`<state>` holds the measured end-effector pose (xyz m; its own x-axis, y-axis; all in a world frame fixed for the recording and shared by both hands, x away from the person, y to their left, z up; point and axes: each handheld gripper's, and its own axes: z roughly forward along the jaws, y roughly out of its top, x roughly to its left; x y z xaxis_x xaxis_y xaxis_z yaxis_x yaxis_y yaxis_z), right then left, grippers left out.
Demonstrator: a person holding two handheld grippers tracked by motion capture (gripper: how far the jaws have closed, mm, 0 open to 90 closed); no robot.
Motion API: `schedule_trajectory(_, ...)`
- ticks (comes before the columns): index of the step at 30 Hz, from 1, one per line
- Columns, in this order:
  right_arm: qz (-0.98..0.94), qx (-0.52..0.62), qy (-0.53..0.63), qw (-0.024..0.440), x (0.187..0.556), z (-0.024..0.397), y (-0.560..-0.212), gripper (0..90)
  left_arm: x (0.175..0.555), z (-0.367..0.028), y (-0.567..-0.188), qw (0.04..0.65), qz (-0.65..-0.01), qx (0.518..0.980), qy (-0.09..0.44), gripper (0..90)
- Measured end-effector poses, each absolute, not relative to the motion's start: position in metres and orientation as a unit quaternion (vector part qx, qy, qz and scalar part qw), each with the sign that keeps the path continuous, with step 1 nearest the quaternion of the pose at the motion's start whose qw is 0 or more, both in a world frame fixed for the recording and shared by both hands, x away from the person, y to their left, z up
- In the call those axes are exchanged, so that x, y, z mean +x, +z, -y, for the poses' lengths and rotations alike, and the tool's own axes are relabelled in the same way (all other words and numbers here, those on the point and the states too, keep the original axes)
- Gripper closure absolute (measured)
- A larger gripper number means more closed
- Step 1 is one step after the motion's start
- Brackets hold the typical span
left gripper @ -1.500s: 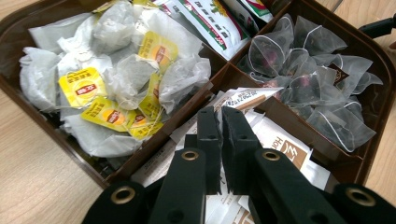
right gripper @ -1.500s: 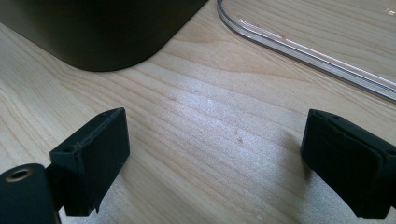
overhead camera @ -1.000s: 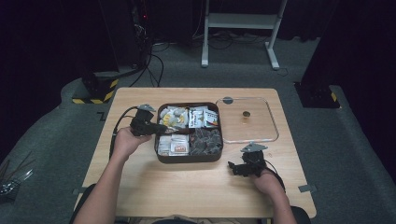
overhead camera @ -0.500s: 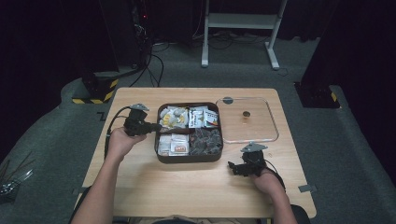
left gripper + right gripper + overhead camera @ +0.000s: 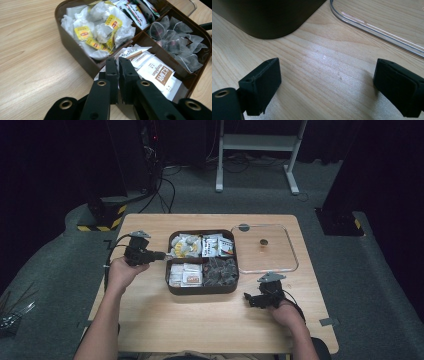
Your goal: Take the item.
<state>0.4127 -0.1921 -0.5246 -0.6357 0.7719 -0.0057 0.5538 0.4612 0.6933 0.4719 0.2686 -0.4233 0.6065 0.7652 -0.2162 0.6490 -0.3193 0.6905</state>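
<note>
Stood on a grey carpet floor (image 5: 360, 270) in a dark room, a light wooden table (image 5: 150, 320), with a white metal frame (image 5: 260, 145) behind, black cables (image 5: 165, 190) on the floor and a yellow-black striped base (image 5: 100, 220) at left.

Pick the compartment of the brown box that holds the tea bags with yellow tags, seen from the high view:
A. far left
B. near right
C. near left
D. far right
A: in the high view the tea bags with yellow tags lie in the far left compartment of the brown box, next to the left gripper.
</note>
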Motion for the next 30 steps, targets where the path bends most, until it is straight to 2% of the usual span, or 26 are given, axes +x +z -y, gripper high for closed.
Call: schedule_trajectory(30,-0.841,0.391,0.337,0.16,0.417,0.191,-0.525,7.7,0.469,-0.315,-0.435,0.375,-0.489,0.781,0.101,86.3)
